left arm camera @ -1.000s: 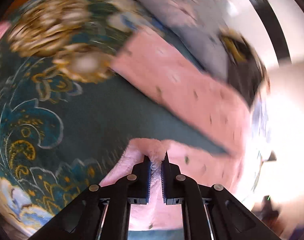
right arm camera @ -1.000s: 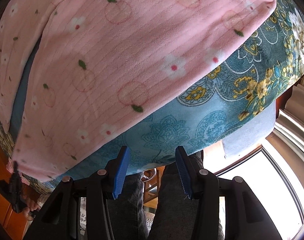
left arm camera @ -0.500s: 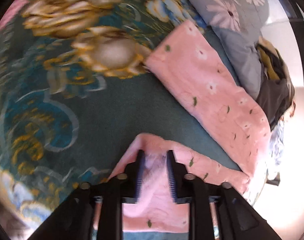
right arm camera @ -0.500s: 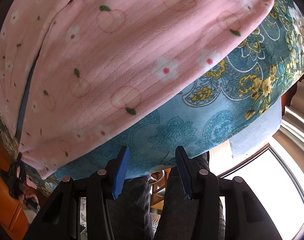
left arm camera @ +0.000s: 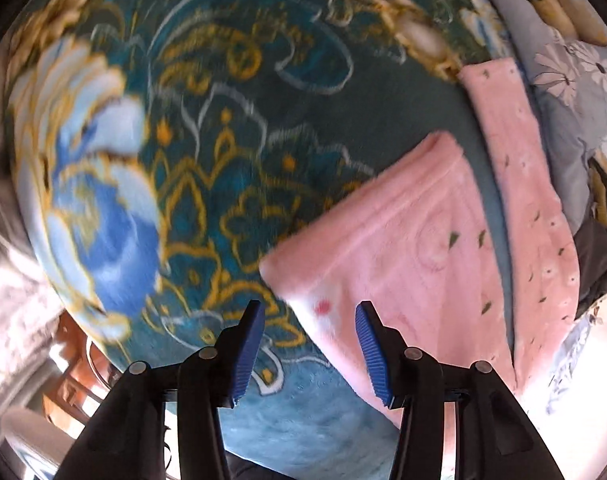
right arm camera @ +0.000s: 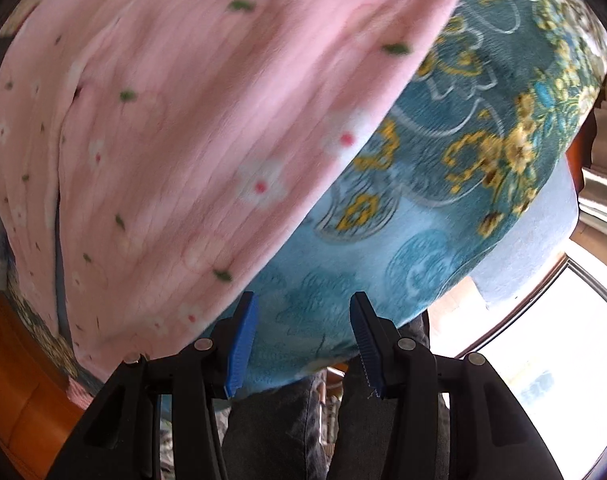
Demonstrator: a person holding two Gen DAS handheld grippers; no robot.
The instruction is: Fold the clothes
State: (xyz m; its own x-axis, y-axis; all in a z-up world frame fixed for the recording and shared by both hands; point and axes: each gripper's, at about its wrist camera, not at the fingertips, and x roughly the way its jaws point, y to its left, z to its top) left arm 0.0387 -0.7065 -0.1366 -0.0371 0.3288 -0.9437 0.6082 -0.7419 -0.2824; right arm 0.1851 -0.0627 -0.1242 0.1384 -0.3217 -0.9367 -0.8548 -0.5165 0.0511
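A pink fleece garment with small flowers lies on a teal floral blanket, its near part folded over itself and a long strip running along its right side. My left gripper hangs above the folded corner with its jaws opening; the cloth lies below them and the pads do not press it. In the right wrist view the same pink garment fills the upper left. My right gripper stands open over the blanket just off the garment's lower edge, holding nothing.
Grey flowered pillows and a heap of dark clothes lie at the right. The blanket edge drops off near both grippers. A person's dark trousers show below it. A wooden bed frame is at the lower left, a bright window at the right.
My left gripper let go of the pink cloth, opened and swung left and back; the folded corner now lies flat. The right gripper slid closer to the garment's edge, still open.
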